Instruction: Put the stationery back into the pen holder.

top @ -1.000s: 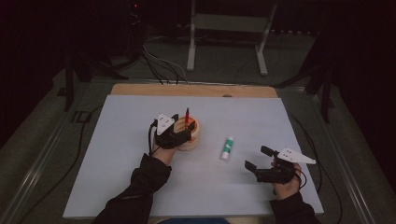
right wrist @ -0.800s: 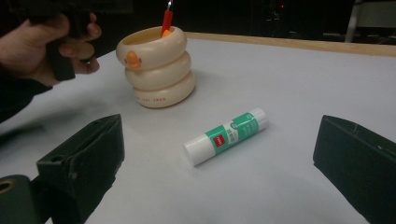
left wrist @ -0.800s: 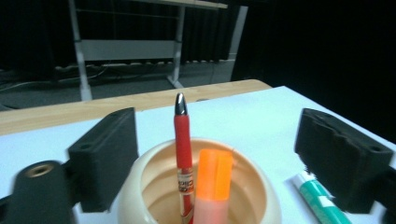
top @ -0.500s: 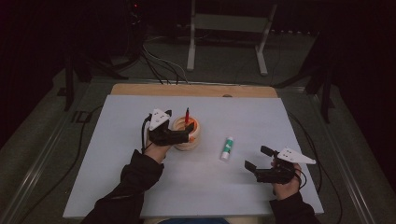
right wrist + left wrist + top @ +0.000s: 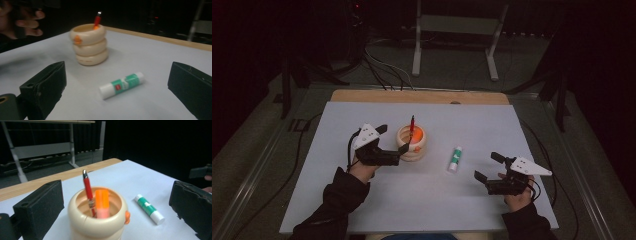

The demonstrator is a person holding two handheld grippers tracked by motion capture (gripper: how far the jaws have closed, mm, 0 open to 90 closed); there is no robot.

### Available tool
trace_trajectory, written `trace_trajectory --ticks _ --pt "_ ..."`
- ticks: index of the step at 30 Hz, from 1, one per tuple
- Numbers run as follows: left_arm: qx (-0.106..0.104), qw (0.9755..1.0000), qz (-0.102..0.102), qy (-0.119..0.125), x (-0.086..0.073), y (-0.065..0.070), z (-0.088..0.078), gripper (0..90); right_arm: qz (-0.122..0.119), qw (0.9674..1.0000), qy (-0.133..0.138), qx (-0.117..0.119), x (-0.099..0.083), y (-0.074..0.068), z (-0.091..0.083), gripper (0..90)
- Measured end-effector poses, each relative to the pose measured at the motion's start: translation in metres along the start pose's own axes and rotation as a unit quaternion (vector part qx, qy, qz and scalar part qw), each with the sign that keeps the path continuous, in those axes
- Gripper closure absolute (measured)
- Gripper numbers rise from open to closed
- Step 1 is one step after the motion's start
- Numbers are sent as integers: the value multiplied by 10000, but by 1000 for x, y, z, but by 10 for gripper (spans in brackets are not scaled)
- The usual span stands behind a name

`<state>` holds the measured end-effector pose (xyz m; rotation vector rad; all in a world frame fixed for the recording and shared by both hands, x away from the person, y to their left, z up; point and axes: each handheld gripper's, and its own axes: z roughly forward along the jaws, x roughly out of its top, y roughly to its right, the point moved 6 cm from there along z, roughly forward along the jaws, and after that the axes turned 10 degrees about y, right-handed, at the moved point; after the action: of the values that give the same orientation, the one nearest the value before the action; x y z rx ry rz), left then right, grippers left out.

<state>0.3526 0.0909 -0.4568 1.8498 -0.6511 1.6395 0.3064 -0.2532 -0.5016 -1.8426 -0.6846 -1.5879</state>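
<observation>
Two tongs spread and empty, left tongs (image 5: 393, 141) just opened, right tongs (image 5: 490, 166), glue stick (image 5: 121, 85) label unreadable, pen holder (image 5: 411, 144)

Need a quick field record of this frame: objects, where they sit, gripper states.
surface: white table sheet
holder: cream ringed pen pot, upright, mid-table
in holder: red pen and orange marker, standing
loose item: green-and-white glue stick, lying flat, right of the pot, apart from it
left gripper: jaws just opened wide, nothing held, beside the pot
right gripper: open, empty, right of the glue stick, not touching it
</observation>
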Motion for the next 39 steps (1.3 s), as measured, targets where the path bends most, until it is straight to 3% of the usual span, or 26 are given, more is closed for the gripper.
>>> trace_trajectory --ticks 2,4,8,15,24,26,28,30,34,35,36,37,38,39 --pt "34 10000 29 -17 -2 -2 -6 1 -86 9998 -170 47 1 -2 1 20" --pt "38 10000 47 -10 -4 -3 -13 1 -19 9991 -412 104 0 -4 3 21" --pt "-23 9999 116 -52 -9 -6 -26 1 -145 9983 -507 242 1 -5 4 53" --pt "-177 9998 117 -25 -20 -9 -46 1 -239 9963 -647 516 10 -9 6 0" --pt "-260 9996 34 -91 -37 -11 -61 2 -469 9885 -1076 951 16 -10 12 0" --pt "-239 9997 28 -94 -41 -11 -64 2 -337 9886 -979 1097 19 -8 13 0" --pt "-258 9996 46 -97 -44 -10 -66 1 -407 9876 -1024 1118 19 -6 15 0" --pt "-271 9996 45 -87 -47 -9 -69 1 -327 9863 -1062 1223 20 -4 16 0" --pt "-310 9994 28 -131 -51 -8 -72 1 -412 9832 -1278 1235 18 1 21 0" --pt "-325 9994 -4 -121 -52 -7 -73 2 -498 9848 -1234 1112 17 2 21 0" --pt "-332 9994 -9 -109 -52 -7 -73 2 -431 9835 -1328 1149 16 3 22 0" --pt "-338 9994 -3 -111 -52 -6 -74 1 -449 9796 -1497 1261 14 2 23 0" --pt "-351 9993 16 -109 -52 -6 -75 2 -574 9793 -1513 1220 14 2 24 0" --pt "-354 9993 21 -99 -52 -5 -76 2 -516 9786 -1522 1285 14 2 24 0"
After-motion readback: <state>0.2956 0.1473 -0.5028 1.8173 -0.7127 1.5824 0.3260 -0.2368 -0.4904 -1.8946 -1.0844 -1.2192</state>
